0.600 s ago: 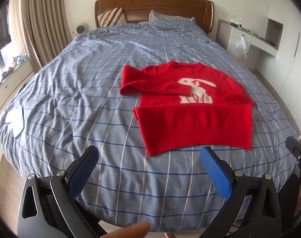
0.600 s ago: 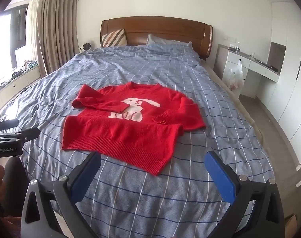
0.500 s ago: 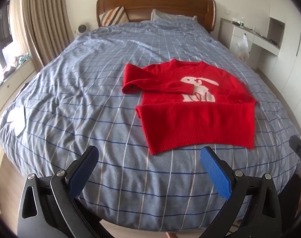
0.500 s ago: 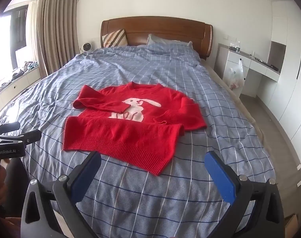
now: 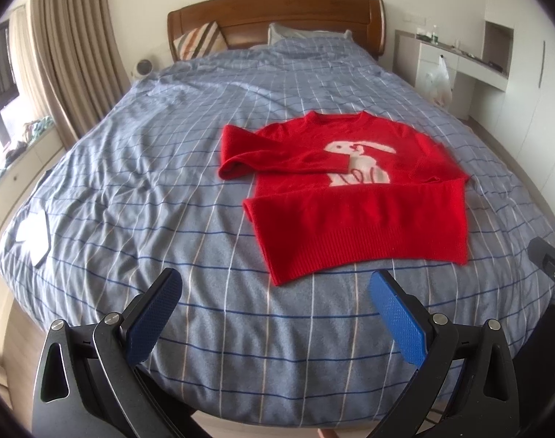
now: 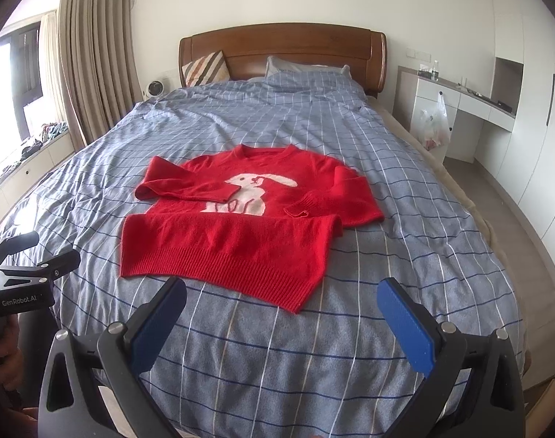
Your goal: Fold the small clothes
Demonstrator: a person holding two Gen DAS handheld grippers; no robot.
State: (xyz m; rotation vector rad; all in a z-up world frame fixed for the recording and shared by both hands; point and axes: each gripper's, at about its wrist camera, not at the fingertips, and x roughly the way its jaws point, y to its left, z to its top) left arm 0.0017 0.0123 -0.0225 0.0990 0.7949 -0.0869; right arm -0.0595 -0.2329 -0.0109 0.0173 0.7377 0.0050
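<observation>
The red sweater [image 5: 354, 197] with a white bunny lies partly folded on the blue checked bed [image 5: 131, 168], and the left gripper [image 5: 274, 314] and right gripper [image 6: 281, 325] hang wide open, holding nothing.

Each gripper has 2 black arms with silver screws and blue dimpled pads [image 5: 400, 323]. At 9 o'clock, the left gripper [image 6: 20, 277] reads "GenRobot.AI" in white.

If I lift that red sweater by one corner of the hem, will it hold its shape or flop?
The sweater will probably flop: its sleeves already lie folded limply over the body, and the hem is doubled back. The fuzzy knit looks grippy rather than slippery, so it should drag on the bedspread. It looks light, and likely sags and unfolds if lifted by one corner.
</observation>
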